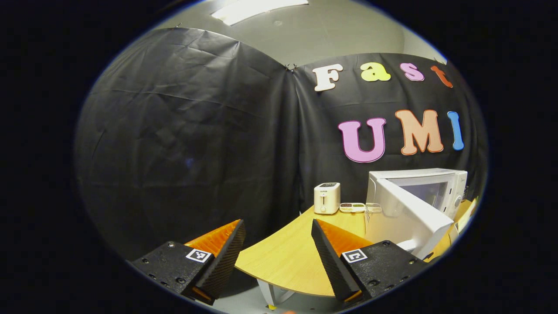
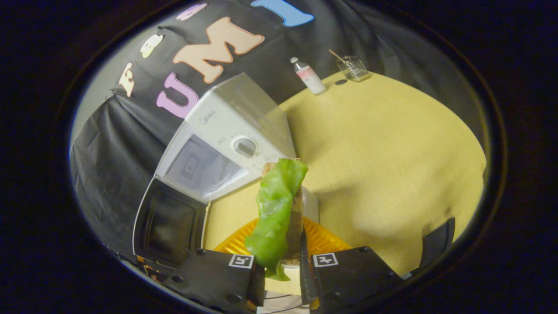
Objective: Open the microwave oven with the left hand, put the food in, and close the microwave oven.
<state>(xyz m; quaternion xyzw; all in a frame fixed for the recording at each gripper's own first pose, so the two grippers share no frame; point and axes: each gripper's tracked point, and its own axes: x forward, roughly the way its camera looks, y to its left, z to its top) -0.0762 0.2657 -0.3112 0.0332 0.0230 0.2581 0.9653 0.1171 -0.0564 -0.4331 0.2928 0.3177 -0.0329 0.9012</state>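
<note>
Microwave oven [image 1: 418, 196] stands with its door [image 1: 407, 218] swung open on the wooden table [image 1: 287, 257] in the left gripper view, beside a white toaster [image 1: 327, 197] and a small tray [image 1: 352, 207]; the left gripper [image 1: 278, 248] is spread wide, gripping nothing. In the right gripper view, the right gripper [image 2: 281, 261] clamps a sandwich [image 2: 279, 213] draped in green lettuce near the oven's opening; a bottle [image 2: 307, 75] and glass container [image 2: 353, 67] stand beyond.

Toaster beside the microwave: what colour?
The toaster is cream-white with a dark top panel, standing left of the microwave. It shows best in the left gripper view.
</note>
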